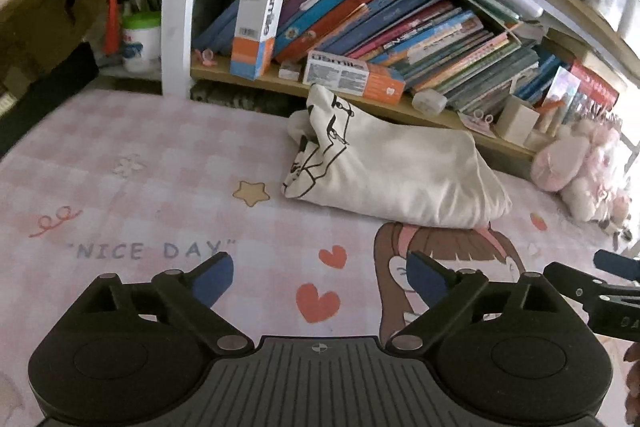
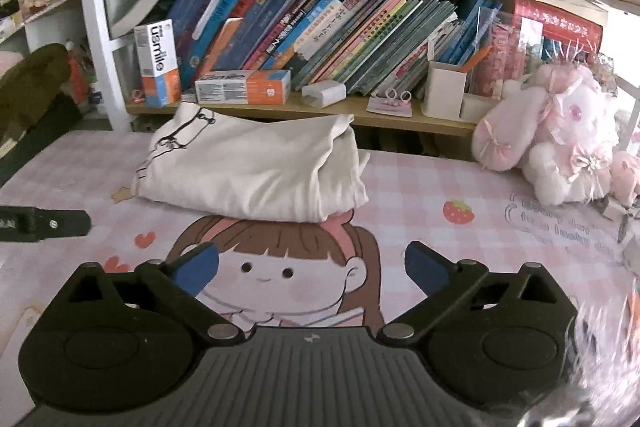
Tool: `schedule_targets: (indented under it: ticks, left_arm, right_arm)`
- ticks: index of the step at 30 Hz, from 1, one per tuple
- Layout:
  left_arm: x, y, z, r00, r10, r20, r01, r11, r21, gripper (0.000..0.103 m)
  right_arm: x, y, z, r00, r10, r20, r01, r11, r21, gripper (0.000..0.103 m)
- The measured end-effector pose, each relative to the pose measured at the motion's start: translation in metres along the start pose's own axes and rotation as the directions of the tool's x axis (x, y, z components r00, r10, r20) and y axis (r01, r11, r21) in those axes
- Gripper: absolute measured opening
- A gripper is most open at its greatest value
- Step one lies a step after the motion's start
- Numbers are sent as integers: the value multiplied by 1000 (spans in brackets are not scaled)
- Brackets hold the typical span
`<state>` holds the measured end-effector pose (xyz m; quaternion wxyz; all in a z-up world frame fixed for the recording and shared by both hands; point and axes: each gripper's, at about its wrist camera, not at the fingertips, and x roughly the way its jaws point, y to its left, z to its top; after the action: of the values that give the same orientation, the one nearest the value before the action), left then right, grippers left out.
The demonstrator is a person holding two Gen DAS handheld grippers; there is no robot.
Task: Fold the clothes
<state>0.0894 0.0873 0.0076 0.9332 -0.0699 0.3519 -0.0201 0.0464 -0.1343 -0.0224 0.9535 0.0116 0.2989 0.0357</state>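
Up front in the left wrist view, we see the left gripper (image 1: 319,277) with its 2 blue-padded fingers (image 1: 214,277) spread wide and nothing between them, hanging over a pink checked sheet (image 1: 120,195) printed with "NICE DAY", hearts and a star. Beyond it lies the cream garment (image 1: 394,173), folded into a thick bundle, with a black line drawing showing on its left end. The bundle rests on the sheet just in front of a low wooden shelf (image 1: 248,79), its raised left end near the shelf edge. On that shelf we see a row of leaning books (image 1: 400,23), 1 toothpaste box standing upright (image 1: 258,27) and another lying flat (image 1: 354,75). A pink plush toy (image 1: 580,167) sits to the right of the garment, apart from it. At the right edge part of the right gripper (image 1: 608,287) comes into view.

Next, in the right wrist view, we see the right gripper (image 2: 312,267) also spread wide and empty, hanging over a cartoon girl's face (image 2: 276,275) printed on the sheet. The folded garment (image 2: 256,171) lies just past the top of that printed head, overlapping her hair bow, well apart from the fingertips. The plush toy (image 2: 552,139) sits to the right against the shelf. A black part of the left gripper (image 2: 48,223) shows at the left edge, too little of it to tell its state from here.
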Motion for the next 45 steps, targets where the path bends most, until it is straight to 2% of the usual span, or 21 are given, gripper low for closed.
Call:
schedule_targets:
  ticks: [5,7,16,27,45]
  left_arm:
    - [-22,-19,-16,992,90,84,-96,994,59,100]
    - [-25,-27,-23,990,114,87,-121,990,78,100]
    - [-32,-43,-49,994,103,49,-108,985,133,101]
    - [-35,-41,-51,993,94,66,-102,987,126,103]
    - [-26,-39,-51,996,87,34,-90,988,124,103]
  right_arm:
    - [-14,0,-13,1000,-16,-7,17,999,34,103]
    - [-20,1,-18,1000,-23,-10,23,999,48,103]
    - [-36,2,-37,998,-50,-30,52,997,55,103]
    - [-38,6,-40,997,-58,-43,61,997,51,103]
    - [-35,9,-42,995,-72,-61,75,996,47,103]
